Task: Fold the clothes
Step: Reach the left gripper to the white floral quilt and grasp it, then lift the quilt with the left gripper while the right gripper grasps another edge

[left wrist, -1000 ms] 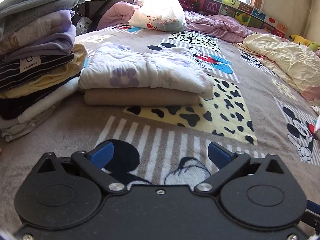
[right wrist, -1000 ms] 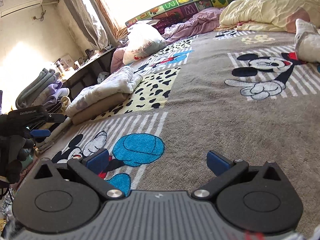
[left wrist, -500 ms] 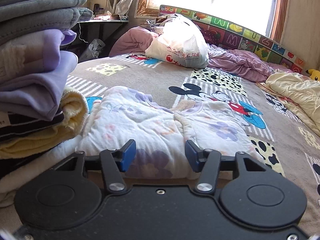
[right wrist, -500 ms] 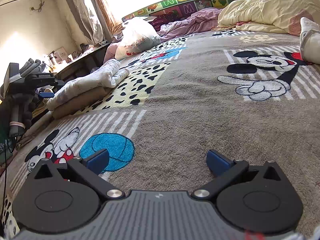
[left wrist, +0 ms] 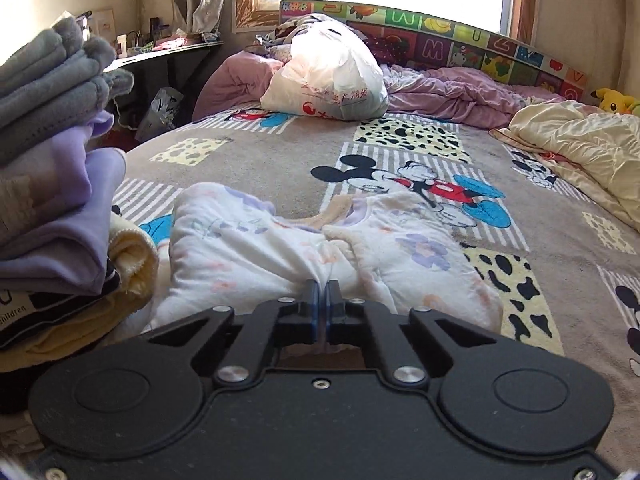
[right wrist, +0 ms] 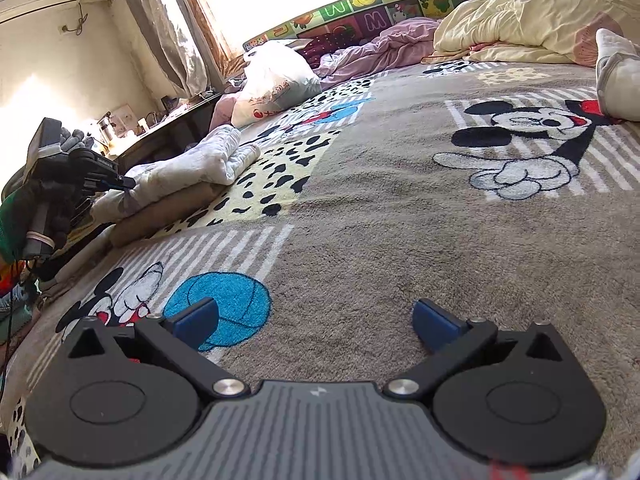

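A folded white garment with pale purple flowers [left wrist: 304, 248] lies on top of a folded tan one on the bed. My left gripper [left wrist: 323, 294] is shut on the near edge of the white garment, which bunches between the blue pads. In the right wrist view the same white garment [right wrist: 192, 168] sits on the tan garment [right wrist: 160, 216] at the left, with the left gripper [right wrist: 124, 184] pinching its end. My right gripper [right wrist: 316, 320] hovers open over the cartoon-mouse blanket [right wrist: 380, 216], with nothing between its fingers.
A tall stack of folded clothes [left wrist: 52, 184] stands just left of the white garment. A full white plastic bag [left wrist: 328, 76], a purple quilt [left wrist: 460, 92] and a cream quilt [left wrist: 580, 144] lie toward the headboard. A white sock [right wrist: 618, 76] is at far right.
My left gripper moved forward to the folded white garment and went from open to shut on its near edge. The right gripper stayed open and shifted slightly over the blanket.
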